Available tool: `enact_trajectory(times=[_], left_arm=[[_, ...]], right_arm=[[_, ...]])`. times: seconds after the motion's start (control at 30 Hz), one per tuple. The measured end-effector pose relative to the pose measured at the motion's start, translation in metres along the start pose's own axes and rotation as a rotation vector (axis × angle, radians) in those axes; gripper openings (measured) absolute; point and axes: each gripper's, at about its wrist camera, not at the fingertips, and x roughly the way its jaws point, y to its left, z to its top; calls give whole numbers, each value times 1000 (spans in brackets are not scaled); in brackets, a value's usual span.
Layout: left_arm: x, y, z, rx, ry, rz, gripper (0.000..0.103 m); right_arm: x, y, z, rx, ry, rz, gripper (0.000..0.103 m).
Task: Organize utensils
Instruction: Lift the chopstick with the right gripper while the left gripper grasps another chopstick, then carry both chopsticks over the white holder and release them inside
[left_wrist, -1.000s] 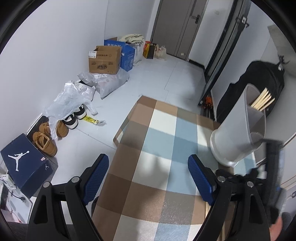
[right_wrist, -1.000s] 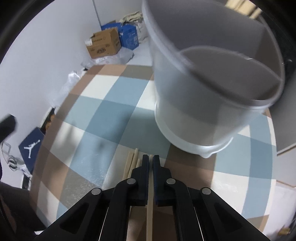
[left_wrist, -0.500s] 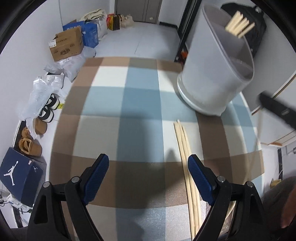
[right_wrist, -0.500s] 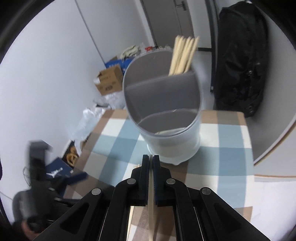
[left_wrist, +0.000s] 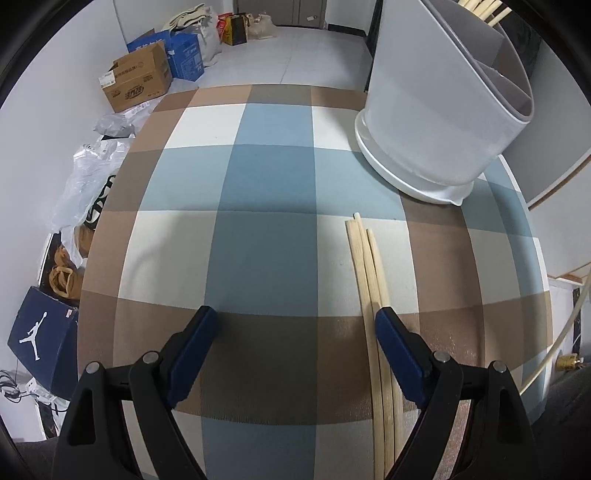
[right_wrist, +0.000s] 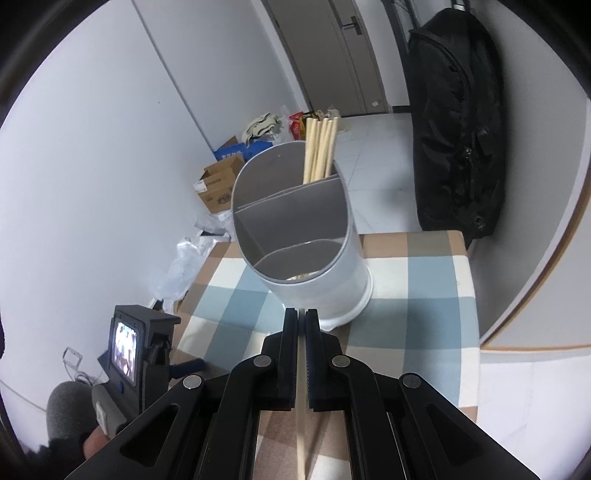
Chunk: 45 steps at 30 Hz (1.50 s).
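Presently, one chopstick (right_wrist: 300, 435) is clamped in the right tool (right_wrist: 301, 321), short of the holder (right_wrist: 295, 236) ahead. Three chopsticks (left_wrist: 373, 295) are seen beside the wide left tool (left_wrist: 295, 325): light, stiff, smooth; mid-length grasp is advised.

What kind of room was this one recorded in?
Probably a lived-in apartment room or entryway: a table under a checked cloth bears a grey utensil holder, cardboard boxes and shoes sit on the tiled floor, and a black bag hangs near the door.
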Motion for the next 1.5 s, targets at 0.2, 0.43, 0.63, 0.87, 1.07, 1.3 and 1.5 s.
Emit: enact_trajectory(times=[0.2, 0.43, 0.63, 0.87, 1.07, 1.3, 1.5], left_arm=[[4, -1, 4, -17, -4, 28, 84], [7, -5, 8, -5, -5, 56, 84], [14, -14, 15, 46, 33, 58, 85], [17, -14, 29, 46, 62, 70, 85], [16, -23, 36, 72, 43, 31, 53], [14, -28, 40, 93, 42, -29, 2], [-14, -22, 34, 50, -71, -48, 2]], right_arm=[[-3, -11, -1, 24, -20, 15, 3], [-3, -19, 0, 51, -27, 41, 3], [-6, -23, 1, 74, -44, 64, 3], [-8, -27, 2, 84, -53, 72, 3], [-9, -33, 4, 100, -60, 82, 3], [-7, -40, 4, 121, -60, 75, 3], [-9, -36, 2, 107, -74, 75, 3]])
